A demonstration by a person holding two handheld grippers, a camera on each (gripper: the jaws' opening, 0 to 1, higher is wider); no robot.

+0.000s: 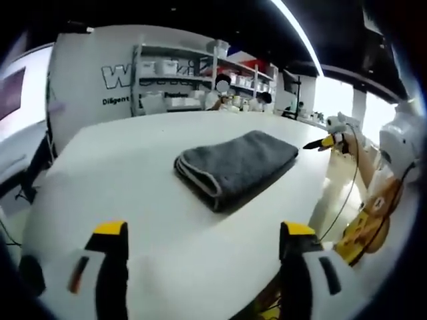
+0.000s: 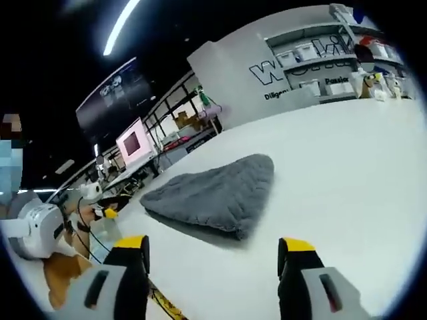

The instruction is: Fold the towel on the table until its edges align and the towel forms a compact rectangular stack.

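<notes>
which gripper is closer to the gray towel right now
Too close to call. The left gripper hangs back from the folded gray towel, jaws open and empty; the right gripper sits similarly back from it, also open. Neither touches it.

The left gripper had two black jaws capped with yellow tips and backed by white housings bearing dark slots, one with an orange mark. The right gripper matched: black jaws, yellow tips, grey-white housings with dark slots. A dark cable trailed from the other gripper's white body.
</notes>
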